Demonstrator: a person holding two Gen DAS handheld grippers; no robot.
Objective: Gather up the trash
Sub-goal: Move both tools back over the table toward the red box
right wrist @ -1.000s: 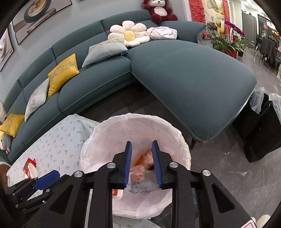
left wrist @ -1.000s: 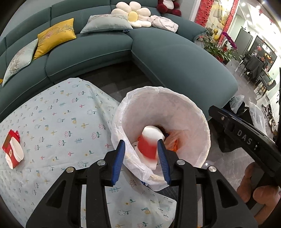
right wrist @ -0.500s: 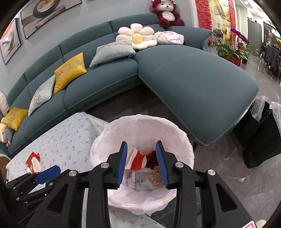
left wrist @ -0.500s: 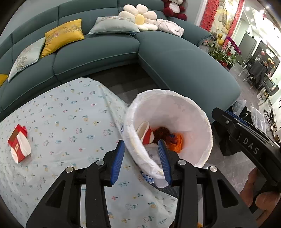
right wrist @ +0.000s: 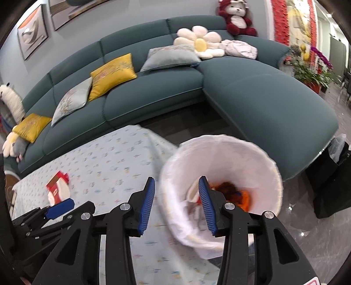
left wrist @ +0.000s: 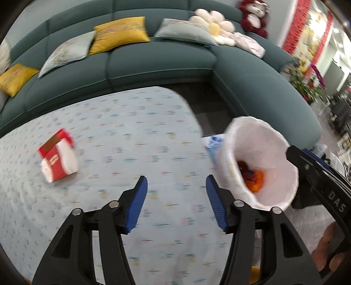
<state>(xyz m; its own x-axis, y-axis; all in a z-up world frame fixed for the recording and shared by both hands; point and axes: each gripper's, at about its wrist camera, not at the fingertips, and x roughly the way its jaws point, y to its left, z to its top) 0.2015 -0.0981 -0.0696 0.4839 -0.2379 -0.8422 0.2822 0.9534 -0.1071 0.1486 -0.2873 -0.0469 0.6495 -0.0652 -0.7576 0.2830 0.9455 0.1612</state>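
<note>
Swinging off the bin point(left wrist: 258, 162), my left gripper point(left wrist: 176, 201) gapes wide and empty; I should centre it on the packet point(left wrist: 58, 155), frame left.

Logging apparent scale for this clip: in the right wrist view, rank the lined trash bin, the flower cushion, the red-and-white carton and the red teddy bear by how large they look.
1. lined trash bin, though nearest the camera
2. flower cushion
3. red teddy bear
4. red-and-white carton

The last two look close in size; I would not separate them firmly.

Left gripper point(left wrist: 176, 198): black arms, ribbed blue pads, silver screws.
Right gripper point(right wrist: 176, 201): same build, "DAS" lettering.
</note>
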